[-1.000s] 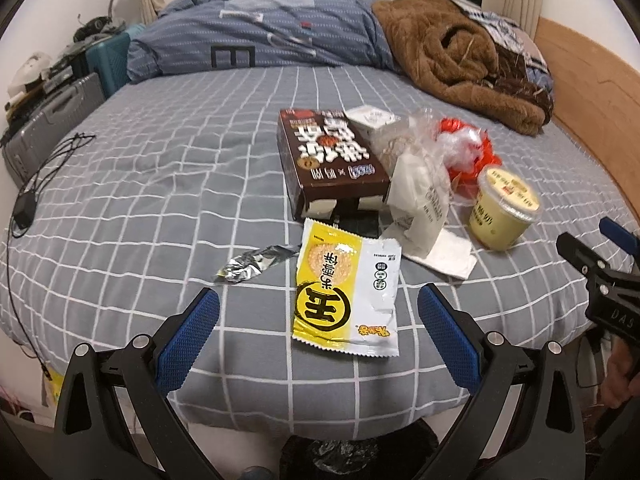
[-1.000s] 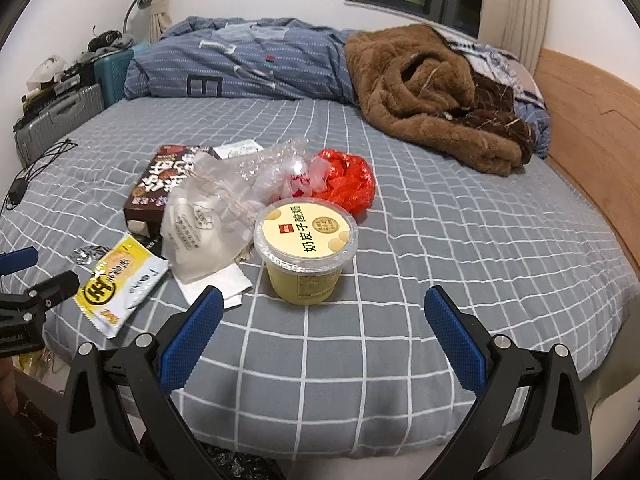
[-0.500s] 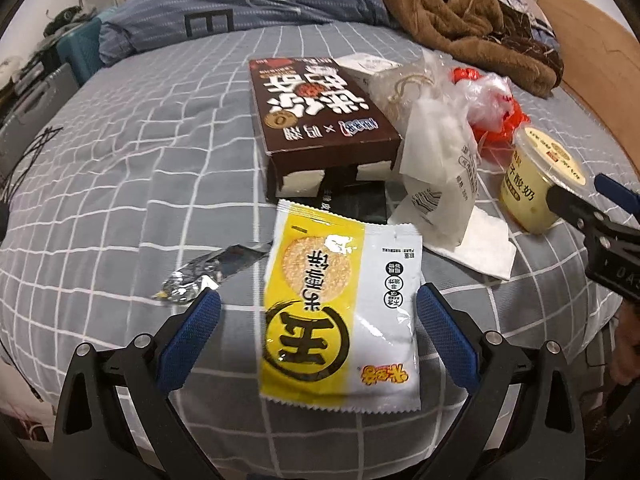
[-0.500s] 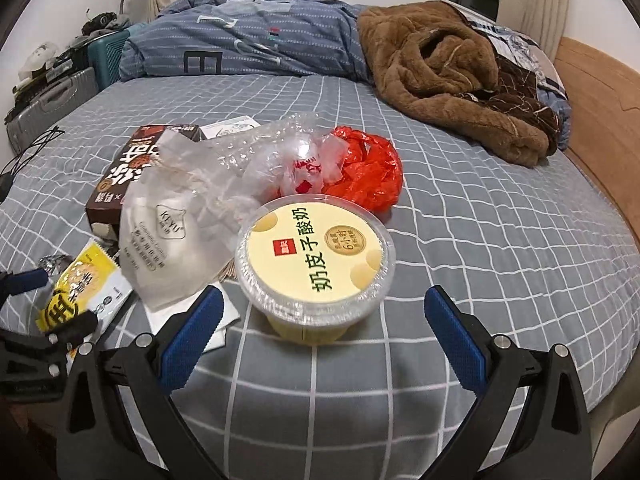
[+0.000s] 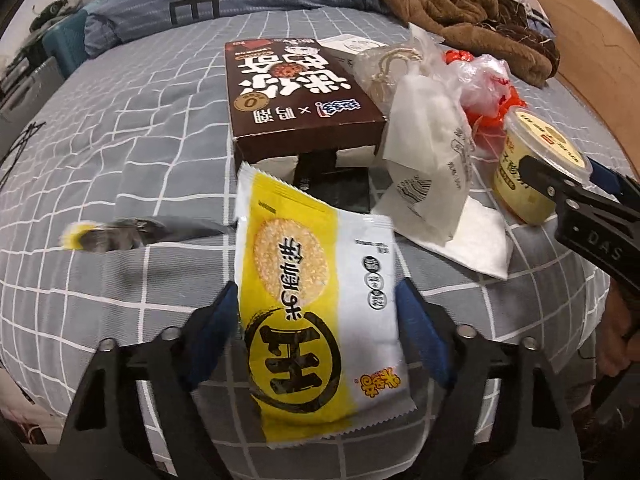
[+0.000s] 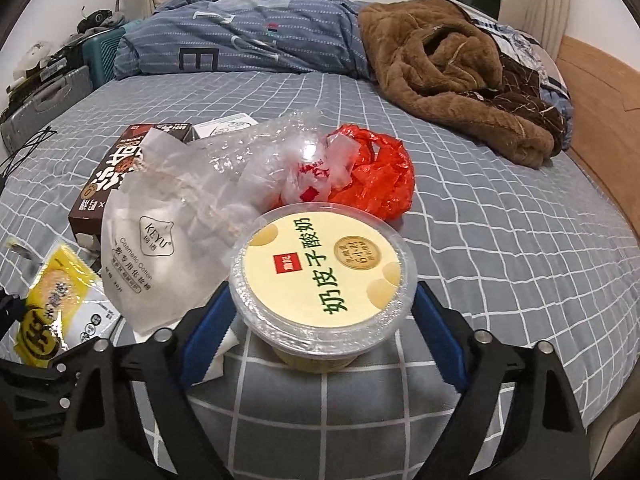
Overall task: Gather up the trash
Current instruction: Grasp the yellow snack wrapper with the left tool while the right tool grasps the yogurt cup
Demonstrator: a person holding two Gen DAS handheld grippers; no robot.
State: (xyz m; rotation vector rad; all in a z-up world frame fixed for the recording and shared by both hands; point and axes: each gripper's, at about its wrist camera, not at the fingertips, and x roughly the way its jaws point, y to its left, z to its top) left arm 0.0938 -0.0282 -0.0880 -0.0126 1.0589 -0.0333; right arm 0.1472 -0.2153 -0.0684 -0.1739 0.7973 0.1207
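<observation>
Left hand-held gripper (image 5: 318, 326) tilts steeply down over the near edge of the bed (image 5: 120, 140). Its jaws are closing w/ the yellow-and-white snack packet (image 5: 316, 308) between the blue pads (image 5: 212, 330) — pads sit right at the packet's side edges, can't tell if they press yet. Right hand-held gripper (image 6: 322, 334) points down at a shallower angle, jaws closing around the yogurt cup (image 6: 322, 280); a small gap shows each side, so no grip. Cup is sealed, lid on, contents hidden.

Just left of the packet: a crumpled foil wrapper (image 5: 120, 234), blurred. Beyond the packet, a brown snack box (image 5: 296, 96) w/ its near end flap open — inside not readable. Right of the box, a white cotton-pad pouch (image 6: 148, 248) lies on a white napkin (image 5: 476, 240), then clear plastic wrap (image 6: 248, 152) and a red plastic bag (image 6: 380, 176). Far side: brown fleece blanket (image 6: 452, 80) and blue striped duvet (image 6: 248, 40).
</observation>
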